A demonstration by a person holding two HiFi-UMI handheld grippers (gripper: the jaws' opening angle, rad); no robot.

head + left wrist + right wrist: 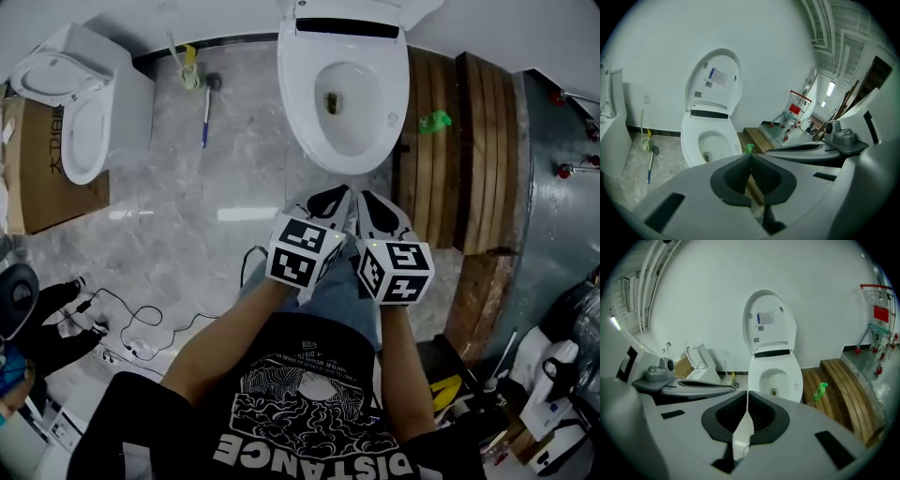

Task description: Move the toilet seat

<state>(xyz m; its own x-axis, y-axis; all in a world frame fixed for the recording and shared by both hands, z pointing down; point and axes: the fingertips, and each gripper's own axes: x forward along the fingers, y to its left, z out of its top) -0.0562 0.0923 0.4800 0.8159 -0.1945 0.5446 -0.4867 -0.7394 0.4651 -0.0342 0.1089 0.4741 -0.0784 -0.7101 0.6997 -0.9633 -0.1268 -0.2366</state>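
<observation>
Presently, the left gripper (751, 159) and right gripper (747, 397) are held side by side, jaws closed and empty, short of the toilet (309, 56), whose toilet seat (302, 112) lies flat on the bowl while the lid (768, 322) stands upright against the wall.

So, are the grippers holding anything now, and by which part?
Nothing is held: left gripper and right gripper are both shut and empty, away from the toilet.
</observation>
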